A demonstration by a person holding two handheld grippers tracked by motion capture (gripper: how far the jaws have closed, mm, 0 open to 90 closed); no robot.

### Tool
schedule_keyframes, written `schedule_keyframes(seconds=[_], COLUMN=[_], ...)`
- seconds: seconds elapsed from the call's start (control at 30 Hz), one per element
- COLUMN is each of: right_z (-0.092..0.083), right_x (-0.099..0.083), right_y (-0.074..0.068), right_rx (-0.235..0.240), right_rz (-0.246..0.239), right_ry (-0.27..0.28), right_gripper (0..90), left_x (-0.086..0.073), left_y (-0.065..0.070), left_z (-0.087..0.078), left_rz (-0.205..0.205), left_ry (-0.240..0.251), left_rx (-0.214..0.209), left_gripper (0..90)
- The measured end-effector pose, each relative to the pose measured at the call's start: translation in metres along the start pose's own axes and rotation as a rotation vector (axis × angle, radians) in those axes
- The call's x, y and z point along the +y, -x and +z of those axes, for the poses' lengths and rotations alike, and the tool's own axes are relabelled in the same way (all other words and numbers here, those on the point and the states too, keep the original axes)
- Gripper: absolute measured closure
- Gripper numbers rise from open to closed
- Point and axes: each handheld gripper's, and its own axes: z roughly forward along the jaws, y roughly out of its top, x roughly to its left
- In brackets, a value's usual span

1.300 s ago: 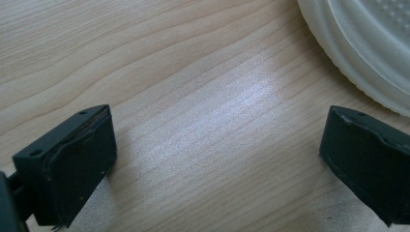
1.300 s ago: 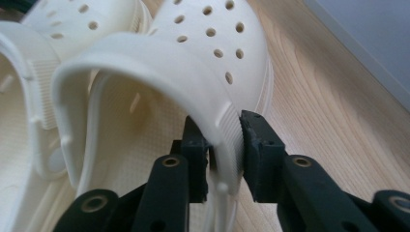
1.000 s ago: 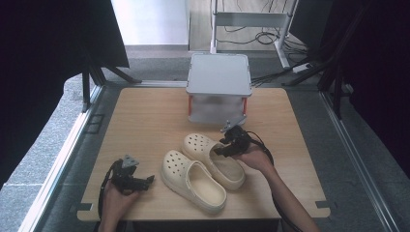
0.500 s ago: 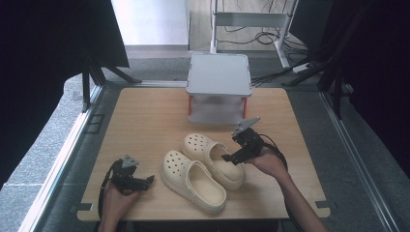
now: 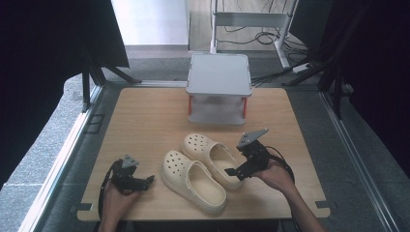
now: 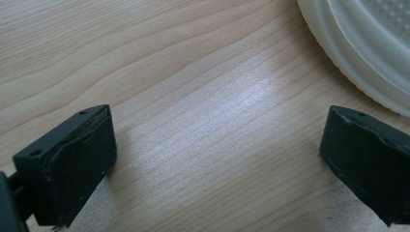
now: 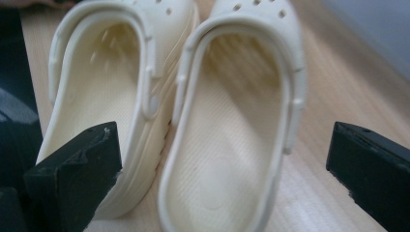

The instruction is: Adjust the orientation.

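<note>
Two cream clogs lie side by side on the wooden table point(image 5: 145, 121), toes pointing to the far left: the near clog point(image 5: 193, 181) and the far clog point(image 5: 212, 157). My right gripper point(image 5: 231, 172) hovers just off the far clog's heel. Its jaws have just been opening and stand wide apart. In the right gripper view the far clog point(image 7: 232, 145) fills the space ahead of the right gripper point(image 7: 223, 145), untouched, with the near clog point(image 7: 101, 92) beside it. My left gripper point(image 5: 147, 180) rests low to the left of the near clog. The left gripper point(image 6: 217, 140) is open over bare wood, with the near clog's rim point(image 6: 367, 48) at the upper right.
A grey-topped stand point(image 5: 218, 79) with red legs sits at the table's far middle edge. Dark frame posts and cables lie on the floor beyond the table. Bare wood stretches across the left and far right of the table.
The right gripper has drawn back from the far clog's heel toward the right and lifted slightly, its jaws spreading wide. The left gripper and both clogs have stayed put.
</note>
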Motion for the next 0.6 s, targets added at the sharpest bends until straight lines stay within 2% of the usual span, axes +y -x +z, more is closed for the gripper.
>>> schedule_keyframes(seconds=[0.03, 0.27, 0.6], right_z=[0.006, 0.026, 0.051], right_x=[-0.001, -0.001, 0.004], right_y=[-0.006, -0.025, -0.035], right_rx=[0.002, 0.019, 0.045], right_rz=[-0.006, -0.028, -0.025], right_ry=[-0.017, -0.067, -0.105], right_gripper=[1.3, 6.7, 12.3], left_x=[0.0, 0.0, 0.0], left_y=[0.0, 0.0, 0.0], left_z=[0.0, 0.0, 0.0], left_rz=[0.002, 0.002, 0.002], left_ry=[-0.002, -0.002, -0.002], left_rx=[0.0, 0.0, 0.0], left_gripper=[0.0, 0.0, 0.0])
